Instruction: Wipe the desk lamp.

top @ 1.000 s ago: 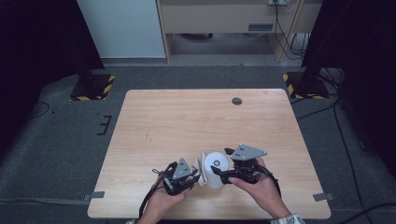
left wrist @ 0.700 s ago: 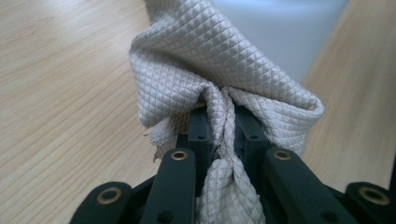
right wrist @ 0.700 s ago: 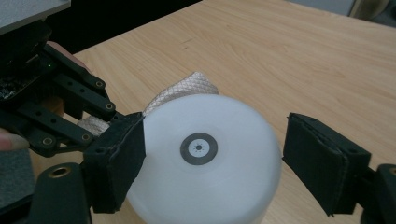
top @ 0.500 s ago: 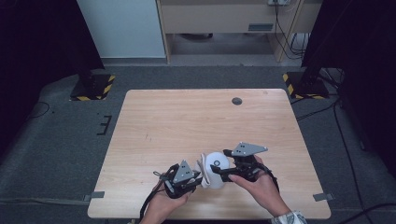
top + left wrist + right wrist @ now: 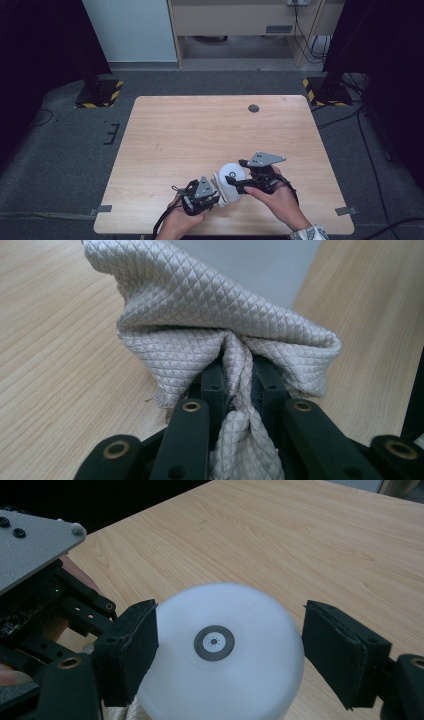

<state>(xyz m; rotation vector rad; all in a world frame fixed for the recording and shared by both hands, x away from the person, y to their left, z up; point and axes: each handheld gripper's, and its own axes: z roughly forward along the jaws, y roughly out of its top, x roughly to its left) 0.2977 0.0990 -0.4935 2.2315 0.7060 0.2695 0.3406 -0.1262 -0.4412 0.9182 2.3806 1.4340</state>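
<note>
The left hand-held gripper (image 5: 235,390) is clenched on a fold of grey quilted cloth (image 5: 200,325): in the left gripper view its two black jaws stand nearly together, with a twisted pinch of the fabric squeezed between them and running down toward the gripper's body. Beyond the jaw tips the cloth bunches up and spreads to both sides, lying against something pale and smooth right behind it.

In the high view that left hand-held gripper (image 5: 212,192) sits near the person's edge of the worktop (image 5: 200,130), and the cloth (image 5: 222,192) shows as a pale strip at its tips, just beside a white round container (image 5: 232,175).

The right hand-held gripper (image 5: 230,645) has its jaws set to either side of the white round container (image 5: 220,660), whose flat face carries a small dark ring at its centre. The jaws have just been closing a little. The pad on the left of the right gripper view lies against the container's side; the other pad stands just off its edge with a sliver of worktop visible between, so the hold is loose rather than tight. Beyond that left pad, close by, the other gripper's grey plate (image 5: 35,545) comes into view.

Well away from both grippers, toward the far edge of the worktop, is a small dark round spot (image 5: 254,108).
</note>
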